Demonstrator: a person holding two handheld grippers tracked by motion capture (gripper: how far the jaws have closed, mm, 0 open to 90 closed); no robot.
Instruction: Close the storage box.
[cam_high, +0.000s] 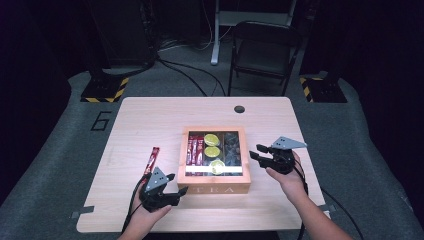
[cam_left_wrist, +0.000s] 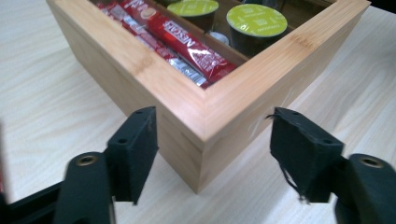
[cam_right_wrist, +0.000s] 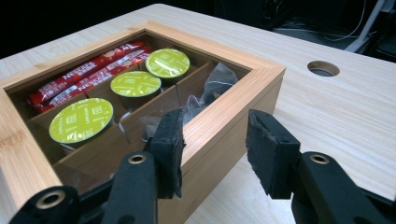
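On the tabletop (cam_high: 150, 115), near its middle, stands the wooden box (cam_high: 214, 187) with red sticks (cam_high: 194, 150), green capsules (cam_high: 211, 139) and dark packets (cam_high: 231, 145) in its compartments. One more red stick (cam_high: 151, 160) lies on the wood to the left of the box, apart from it.

The left hand-held gripper (cam_left_wrist: 212, 144) has its jaws apart, one on each side of the near left corner of the box, and the pads do not press on the wood. The right hand-held gripper (cam_right_wrist: 212, 140) straddles the right wall, one pad inside and one outside; I cannot tell if it is clamped.

The step seems to be steadying the box. To do it well, the left jaws should close on a flat wall, not on the corner, where they may slip. The right hand should hold firm and level, so the box does not tilt.
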